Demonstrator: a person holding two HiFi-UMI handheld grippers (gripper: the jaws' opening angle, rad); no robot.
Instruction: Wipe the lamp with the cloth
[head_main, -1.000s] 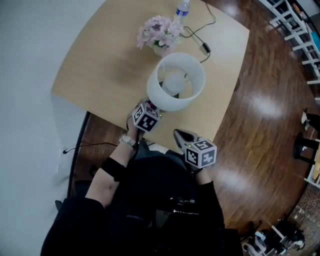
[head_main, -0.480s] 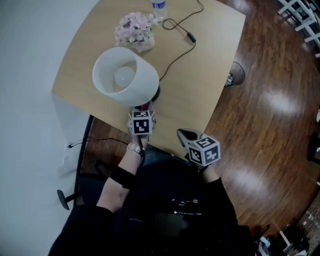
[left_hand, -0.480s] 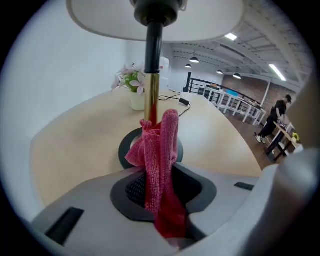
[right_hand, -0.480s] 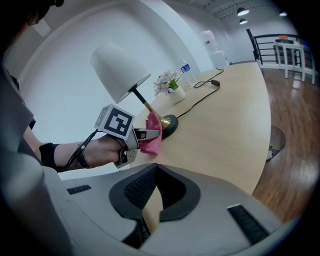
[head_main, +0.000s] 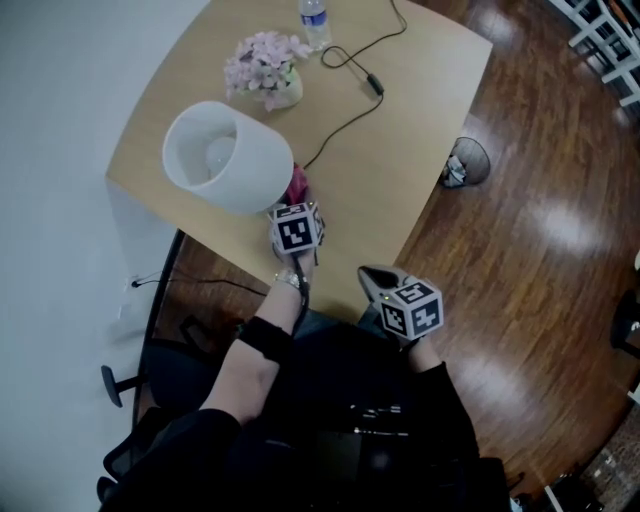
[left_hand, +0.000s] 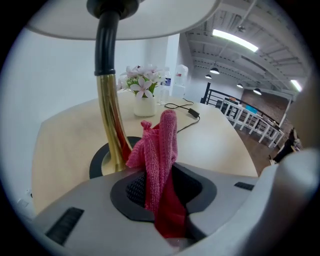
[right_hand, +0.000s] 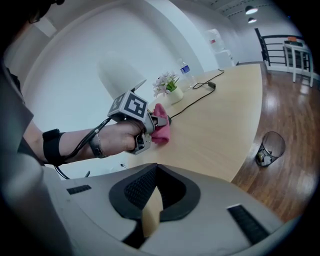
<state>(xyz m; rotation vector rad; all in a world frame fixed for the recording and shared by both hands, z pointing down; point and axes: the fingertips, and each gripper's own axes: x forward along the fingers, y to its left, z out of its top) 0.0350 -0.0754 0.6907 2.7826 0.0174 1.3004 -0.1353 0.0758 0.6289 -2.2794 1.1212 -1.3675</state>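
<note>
The lamp has a white shade (head_main: 225, 155), a brass stem (left_hand: 111, 125) and a black base (left_hand: 99, 161), and stands near the table's front left edge. My left gripper (head_main: 298, 203) is just right of the shade, low beside the stem, shut on a pink cloth (left_hand: 161, 150). The cloth's (head_main: 297, 186) bunched end sticks up past the jaws, close to the stem; whether it touches I cannot tell. My right gripper (head_main: 370, 273) hangs at the table's front edge, apart from the lamp. Its jaws (right_hand: 155, 172) are shut with nothing in them.
A vase of pale flowers (head_main: 262, 68) and a water bottle (head_main: 313, 20) stand behind the lamp. The lamp's cord with its switch (head_main: 374, 86) runs across the tan table (head_main: 410, 150). A wire waste bin (head_main: 463, 162) sits on the wood floor at right.
My left gripper has rolled and moved with the cloth from the shade's near left side to its right side. The right gripper has shifted a little along the table's front edge.
</note>
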